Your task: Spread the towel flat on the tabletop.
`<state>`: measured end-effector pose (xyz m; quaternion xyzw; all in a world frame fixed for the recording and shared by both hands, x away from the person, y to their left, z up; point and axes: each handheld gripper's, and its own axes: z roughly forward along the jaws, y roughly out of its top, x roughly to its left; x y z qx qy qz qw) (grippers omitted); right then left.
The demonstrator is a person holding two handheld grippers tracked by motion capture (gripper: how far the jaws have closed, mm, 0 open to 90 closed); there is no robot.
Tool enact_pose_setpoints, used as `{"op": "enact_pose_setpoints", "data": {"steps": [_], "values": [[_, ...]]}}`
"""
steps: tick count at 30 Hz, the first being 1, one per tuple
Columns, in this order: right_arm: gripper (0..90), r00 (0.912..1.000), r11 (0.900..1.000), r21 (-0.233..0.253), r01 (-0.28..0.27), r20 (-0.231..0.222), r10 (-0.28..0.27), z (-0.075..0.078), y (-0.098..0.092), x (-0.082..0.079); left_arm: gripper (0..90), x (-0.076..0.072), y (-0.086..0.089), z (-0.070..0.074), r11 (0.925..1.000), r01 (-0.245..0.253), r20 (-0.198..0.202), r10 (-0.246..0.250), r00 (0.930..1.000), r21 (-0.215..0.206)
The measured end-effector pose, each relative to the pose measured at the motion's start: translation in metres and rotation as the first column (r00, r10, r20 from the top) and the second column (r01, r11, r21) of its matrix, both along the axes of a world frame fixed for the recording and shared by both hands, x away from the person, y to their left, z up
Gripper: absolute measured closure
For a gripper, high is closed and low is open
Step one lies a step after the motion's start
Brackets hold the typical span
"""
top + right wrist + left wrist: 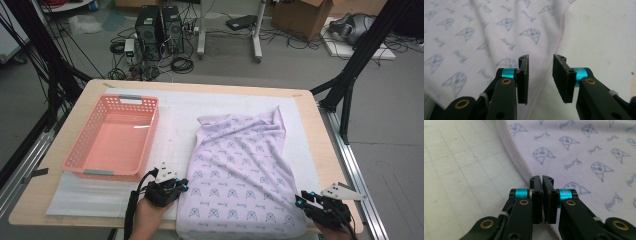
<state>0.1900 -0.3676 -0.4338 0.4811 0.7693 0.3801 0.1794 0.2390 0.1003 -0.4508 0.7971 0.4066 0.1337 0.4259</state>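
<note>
a: what did the table look like when you paused?

b: i saw the table (pixel 310 107) with a white mat (pixel 172 107) over most of it, a pink basket (pixel 114 140) on the left half, and the lilac printed cloth (pixel 240 170) spread on the right half. its long axis ran from the far side toward me, and its near end hung at the table's front edge.

a: and your grippers?

b: both sat at the near corners of that cloth. my left gripper (pixel 542 180) was at its left hem, jaws pressed together. i judged they pinched the cloth's edge, though the pads hid the contact itself. my right gripper (pixel 540 62) had its jaws spread, and the right hem (pixel 562 30) ran straight up between them, cloth to its left, bare mat to its right.

a: so what did the next move turn on?

b: i reckoned the right one only had to close on that hem. it was already lined up, so neither hand needed to travel.
</note>
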Motion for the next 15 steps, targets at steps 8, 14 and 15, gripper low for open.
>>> {"op": "enact_pose_setpoints", "data": {"steps": [8,14,15], "values": [[65.6,0.9998,1.0,0.009,0.01,-0.015,-0.01,-0.005,0.014,0.029,87.3,-0.041,0.041,0.004,0.9998,-0.018,-0.012,0.018,0.9998,0.001],[66.9,0.9987,0.999,0.007,-0.034,-0.039,0.034,-0.01,0.036,0.042,85.5,-0.058,0.048,0.001,0.9998,-0.005,-0.022,0.004,0.9997,-0.021],[70.9,0.9974,0.999,-0.003,-0.047,-0.055,0.047,-0.012,0.041,0.043,82.4,-0.057,0.048,0.0,0.9998,-0.005,-0.021,0.005,0.9998,-0.022]]}}
